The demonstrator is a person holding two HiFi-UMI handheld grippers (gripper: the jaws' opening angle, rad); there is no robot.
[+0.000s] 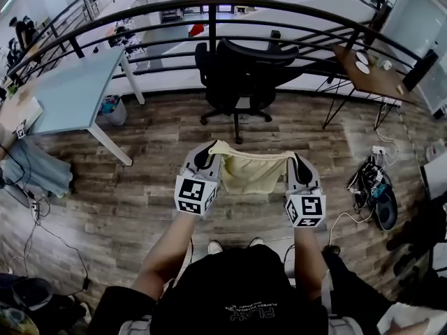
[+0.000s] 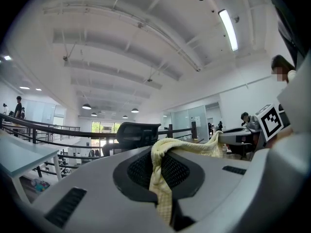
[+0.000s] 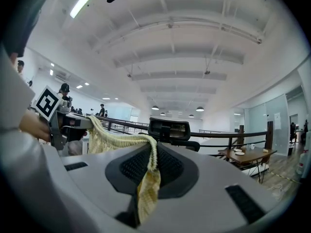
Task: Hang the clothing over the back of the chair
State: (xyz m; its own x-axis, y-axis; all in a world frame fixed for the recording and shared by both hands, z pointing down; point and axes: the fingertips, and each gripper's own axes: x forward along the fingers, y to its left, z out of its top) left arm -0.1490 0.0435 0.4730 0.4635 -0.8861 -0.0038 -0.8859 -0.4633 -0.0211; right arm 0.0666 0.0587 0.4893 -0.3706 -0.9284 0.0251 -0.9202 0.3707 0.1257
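A pale yellow knitted garment (image 1: 250,172) hangs stretched between my two grippers, held up in front of the person. My left gripper (image 1: 207,155) is shut on its left top corner, and the cloth (image 2: 163,178) runs between the pads. My right gripper (image 1: 298,165) is shut on the right top corner, with the cloth (image 3: 146,178) pinched between its pads. A black office chair (image 1: 237,72) stands ahead by the railing, its back (image 2: 137,134) and headrest (image 3: 168,129) facing me. Both grippers are well short of it.
A curved black railing (image 1: 209,9) runs behind the chair. A light blue table (image 1: 70,93) stands at the left and a wooden side table (image 1: 370,72) at the right. Cables and bags (image 1: 374,187) lie on the wooden floor at the right.
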